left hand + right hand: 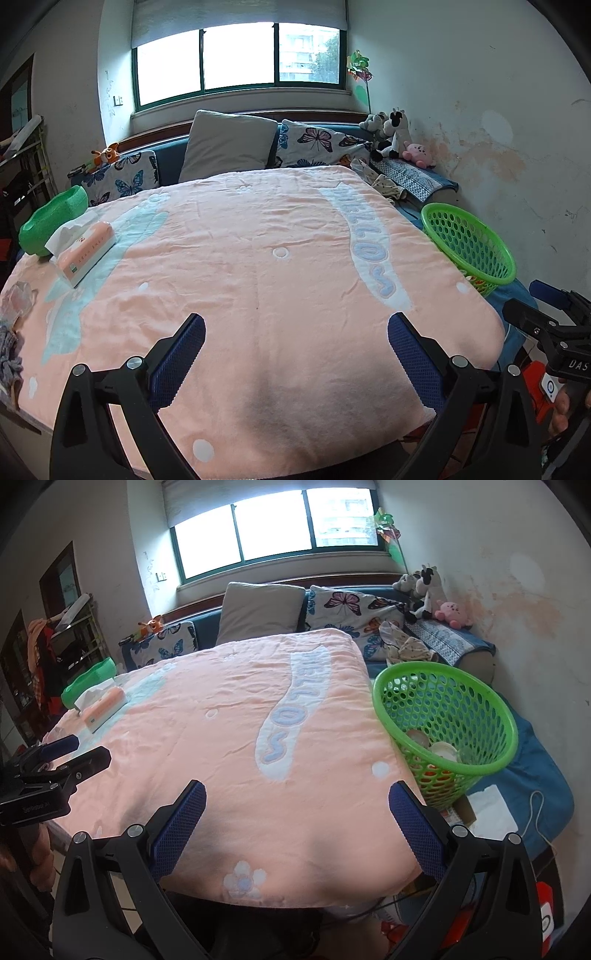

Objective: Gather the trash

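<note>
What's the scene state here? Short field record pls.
surface: pink blanket
basket: green, at the blanket's right edge, holding some trash
tissue pack: on the blanket's far left, beside a green tub
left gripper: open, holding nothing, over the near edge
right gripper: open, holding nothing, basket ahead to its right
loose trash: possibly a crumpled wrapper at the left edge

Through the green basket mesh at the blanket's right edge I make out pale round things, too jumbled to name. The crumpled bits at the blanket's left edge are cut off by the frame.
</note>
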The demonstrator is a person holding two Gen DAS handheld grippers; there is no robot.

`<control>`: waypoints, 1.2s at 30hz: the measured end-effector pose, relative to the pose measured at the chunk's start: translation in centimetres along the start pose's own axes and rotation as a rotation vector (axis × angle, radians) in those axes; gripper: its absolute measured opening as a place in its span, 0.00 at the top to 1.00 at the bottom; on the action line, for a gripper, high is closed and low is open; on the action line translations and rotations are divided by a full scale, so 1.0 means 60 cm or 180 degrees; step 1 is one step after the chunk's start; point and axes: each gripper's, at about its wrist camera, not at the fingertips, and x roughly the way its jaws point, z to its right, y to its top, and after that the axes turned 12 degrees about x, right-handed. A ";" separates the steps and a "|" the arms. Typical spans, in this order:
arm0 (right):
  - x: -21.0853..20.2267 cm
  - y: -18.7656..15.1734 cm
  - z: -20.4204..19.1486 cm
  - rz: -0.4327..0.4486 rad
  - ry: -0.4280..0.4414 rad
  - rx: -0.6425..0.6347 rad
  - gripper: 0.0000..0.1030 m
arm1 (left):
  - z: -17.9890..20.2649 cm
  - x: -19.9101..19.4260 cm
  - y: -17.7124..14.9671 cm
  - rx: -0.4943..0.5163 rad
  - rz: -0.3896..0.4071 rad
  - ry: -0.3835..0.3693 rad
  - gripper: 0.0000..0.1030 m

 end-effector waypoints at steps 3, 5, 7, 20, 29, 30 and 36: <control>-0.001 -0.002 -0.001 0.0001 -0.0002 -0.0007 0.04 | 0.001 -0.002 -0.001 0.0008 0.0004 0.0023 0.07; 0.000 -0.002 0.000 -0.0006 0.0003 -0.0004 0.04 | 0.002 -0.002 -0.002 0.0007 0.0001 0.0027 0.07; 0.000 -0.002 0.000 -0.0006 0.0005 -0.0001 0.04 | 0.003 -0.001 -0.003 0.0009 -0.0011 0.0025 0.07; 0.002 -0.004 0.000 -0.0034 0.0019 0.0006 0.04 | 0.007 0.003 -0.008 0.0026 -0.0045 0.0023 0.07; 0.008 -0.006 -0.001 -0.0058 0.0025 0.0018 0.04 | 0.009 0.005 -0.011 0.0022 -0.0059 0.0022 0.07; 0.008 -0.005 0.000 -0.0057 0.0025 0.0018 0.04 | 0.009 0.006 -0.011 0.0020 -0.0059 0.0020 0.07; 0.008 -0.005 0.000 -0.0059 0.0027 0.0024 0.04 | 0.009 0.006 -0.011 0.0022 -0.0058 0.0020 0.07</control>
